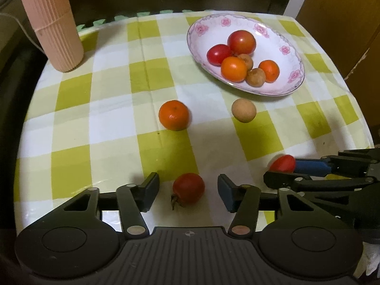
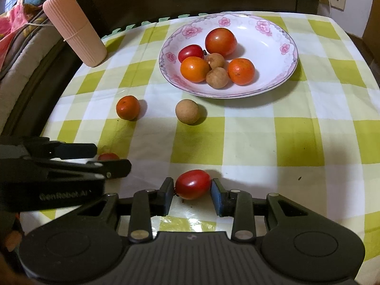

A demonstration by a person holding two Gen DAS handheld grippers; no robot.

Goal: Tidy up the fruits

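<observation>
Small red tomato sits on the tabletop near its front edge, gripped in my right gripper, jaws clenched on both its ends. Second red tomato lies loose between my left gripper jaws, released, pads clear of it. Beyond: one orange and a tan fruit apart on the cloth, then the floral plate holding six fruits.

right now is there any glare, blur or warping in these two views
Left wrist view: fisheye bends the table edge; the tomato in the right gripper looks smeared. Right wrist view: glare on the cloth near the fingers; fruit throws soft shadows to the right; the plate is sharp.
</observation>
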